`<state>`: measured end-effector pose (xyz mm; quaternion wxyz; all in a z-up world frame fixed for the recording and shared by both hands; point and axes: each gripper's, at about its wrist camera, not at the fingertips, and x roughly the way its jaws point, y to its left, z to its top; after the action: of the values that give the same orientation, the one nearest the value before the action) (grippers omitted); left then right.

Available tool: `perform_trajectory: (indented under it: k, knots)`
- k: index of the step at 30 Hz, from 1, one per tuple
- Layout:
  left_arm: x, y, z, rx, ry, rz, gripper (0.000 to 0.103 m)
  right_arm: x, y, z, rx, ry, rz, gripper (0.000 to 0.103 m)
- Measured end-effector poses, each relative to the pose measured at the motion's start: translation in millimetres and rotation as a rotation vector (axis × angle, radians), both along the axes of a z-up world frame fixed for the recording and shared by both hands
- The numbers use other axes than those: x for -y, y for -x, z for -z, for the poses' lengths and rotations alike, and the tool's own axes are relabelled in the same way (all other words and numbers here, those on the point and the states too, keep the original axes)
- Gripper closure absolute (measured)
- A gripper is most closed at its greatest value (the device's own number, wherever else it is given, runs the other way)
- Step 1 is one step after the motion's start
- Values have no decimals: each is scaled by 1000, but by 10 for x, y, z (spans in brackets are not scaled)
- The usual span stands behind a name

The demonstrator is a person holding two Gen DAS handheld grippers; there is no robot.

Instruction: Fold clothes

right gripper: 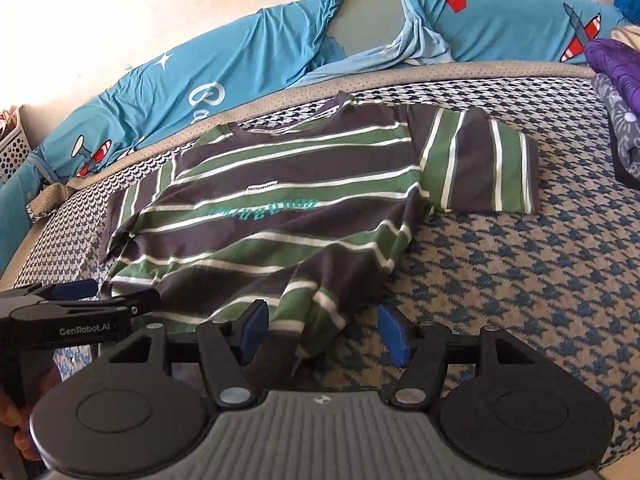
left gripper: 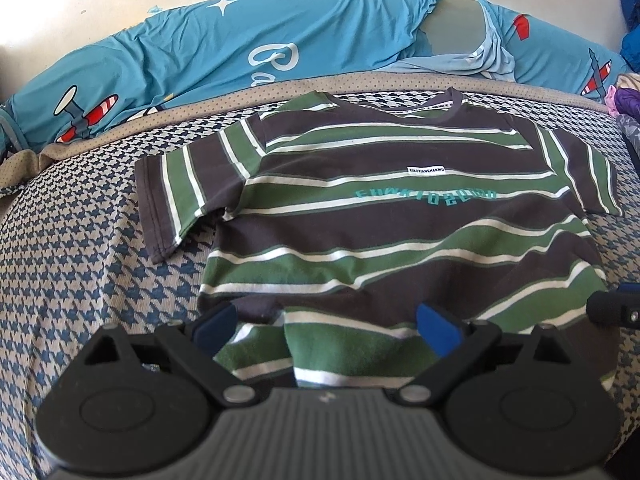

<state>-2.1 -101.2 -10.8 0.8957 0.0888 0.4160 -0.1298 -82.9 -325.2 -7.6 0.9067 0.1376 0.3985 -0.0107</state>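
While basket contents unclear (cropped) | shirt on bed

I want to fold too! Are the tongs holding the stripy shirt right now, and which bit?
Nothing is held. Both the left tongs and the right tongs stand open over the bottom hem of the striped shirt, with bunched cloth between the pads but not pinched.

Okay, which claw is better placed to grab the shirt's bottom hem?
Probably the left claw: it is open with the striped shirt hem bunched between its pads. The right claw straddles only the hem's corner.
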Motion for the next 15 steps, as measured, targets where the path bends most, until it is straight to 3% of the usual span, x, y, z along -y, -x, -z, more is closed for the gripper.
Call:
perform_trajectory:
  k: [15]
  knots:
    - [-37, 129, 42, -6, 1, -6, 6, -366, 73, 158, -37, 10, -114, 43]
